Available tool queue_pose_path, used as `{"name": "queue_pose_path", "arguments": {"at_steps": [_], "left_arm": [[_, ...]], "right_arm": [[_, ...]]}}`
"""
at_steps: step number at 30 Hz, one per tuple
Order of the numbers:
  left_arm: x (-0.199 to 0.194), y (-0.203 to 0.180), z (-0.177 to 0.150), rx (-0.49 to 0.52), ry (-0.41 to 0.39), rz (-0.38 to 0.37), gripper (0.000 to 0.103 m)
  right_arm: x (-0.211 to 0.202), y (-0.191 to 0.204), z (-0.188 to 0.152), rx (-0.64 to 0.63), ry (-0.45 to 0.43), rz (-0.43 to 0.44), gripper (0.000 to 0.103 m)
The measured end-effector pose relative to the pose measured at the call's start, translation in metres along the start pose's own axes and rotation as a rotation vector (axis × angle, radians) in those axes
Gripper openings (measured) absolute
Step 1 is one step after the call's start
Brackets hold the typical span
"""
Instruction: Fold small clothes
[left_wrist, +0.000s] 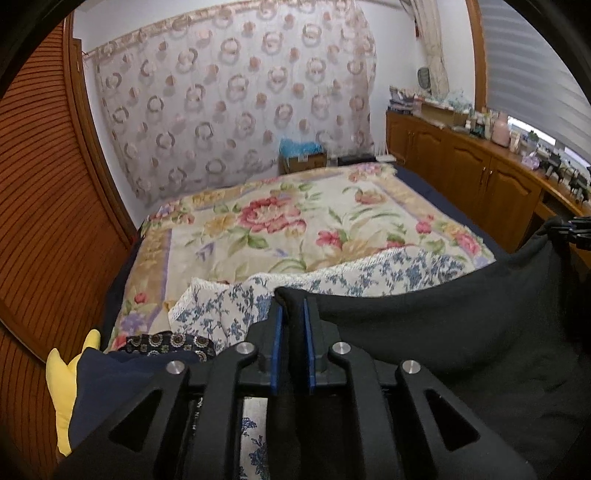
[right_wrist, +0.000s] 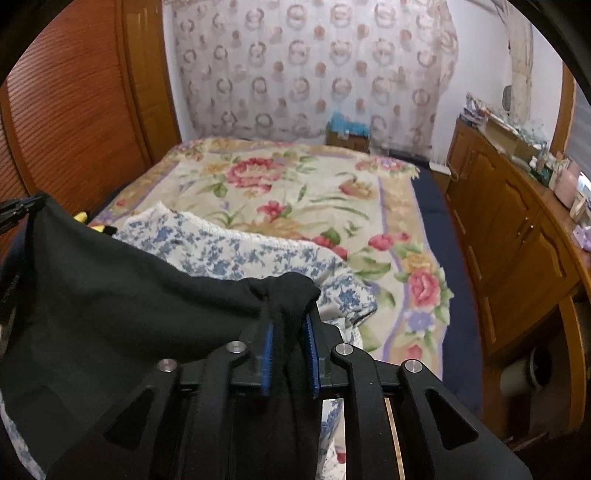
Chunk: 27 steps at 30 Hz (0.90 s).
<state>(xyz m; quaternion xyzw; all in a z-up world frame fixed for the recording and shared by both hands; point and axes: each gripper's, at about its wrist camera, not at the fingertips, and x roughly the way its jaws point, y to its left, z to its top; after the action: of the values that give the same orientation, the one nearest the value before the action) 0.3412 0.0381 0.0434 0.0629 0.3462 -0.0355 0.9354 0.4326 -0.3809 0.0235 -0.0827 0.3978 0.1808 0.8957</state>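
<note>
Both sets of jaws are clamped on the same black garment (left_wrist: 443, 339), one at each end of its upper edge. Your left gripper (left_wrist: 293, 314) pinches a corner of the dark cloth between its blue pads (left_wrist: 276, 350), which stand close together with only the fabric between them. Your right gripper (right_wrist: 288, 325) bites a bunched corner of the cloth, and a fold of it hangs down between the fingers toward the camera. In the left wrist view the right gripper shows at the far right edge (left_wrist: 576, 229), with the garment stretched between the two and sagging in the middle.

You hold the garment spread out above the near end of the bed (right_wrist: 432, 229), just over a blue-and-white floral cloth (right_wrist: 236, 247) with a fringed edge that lies rumpled on the bedspread. To your left, near the bed's corner, there is a navy piece of cloth (left_wrist: 110, 384), a yellow item (left_wrist: 62, 384) beside it, and a dark patterned fabric (left_wrist: 173, 341) with small round motifs.

Beyond these, the flowered bedspread (left_wrist: 295, 221) covers the bed up to its far end. A wooden louvred door (left_wrist: 48, 221) stands along the left, and a wooden sideboard (left_wrist: 472, 177) crowded with small items runs along the right. Past the bed sits a cardboard box (left_wrist: 303, 157) with blue contents, and a rose-patterned curtain (left_wrist: 229, 92) hangs across the far wall.
</note>
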Motion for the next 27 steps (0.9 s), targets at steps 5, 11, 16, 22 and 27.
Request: {"name": "queue_pose_path", "arguments": {"at_steps": [5,11,16,22,27], "left_arm": [[-0.004,0.0,-0.01,-0.01,0.019,-0.033,0.038],[-0.038,-0.011,-0.042,-0.023,0.011,-0.096,0.052],[-0.064,-0.023,-0.078,-0.043,0.02,-0.132,0.054],[-0.069,-0.031,-0.116,-0.083,0.073,-0.125,0.054],[-0.069,-0.037,-0.137,-0.103,0.108,-0.113,0.054]], "right_arm": [[0.007,0.001,-0.004,0.006,0.02,-0.018,0.037],[-0.028,0.009,-0.031,0.021,-0.023,-0.004,0.045],[-0.059,0.02,-0.072,0.071,-0.04,0.022,0.045],[-0.068,0.03,-0.124,0.124,0.021,0.015,0.045],[-0.059,0.032,-0.145,0.158,0.056,0.024,0.045]]}}
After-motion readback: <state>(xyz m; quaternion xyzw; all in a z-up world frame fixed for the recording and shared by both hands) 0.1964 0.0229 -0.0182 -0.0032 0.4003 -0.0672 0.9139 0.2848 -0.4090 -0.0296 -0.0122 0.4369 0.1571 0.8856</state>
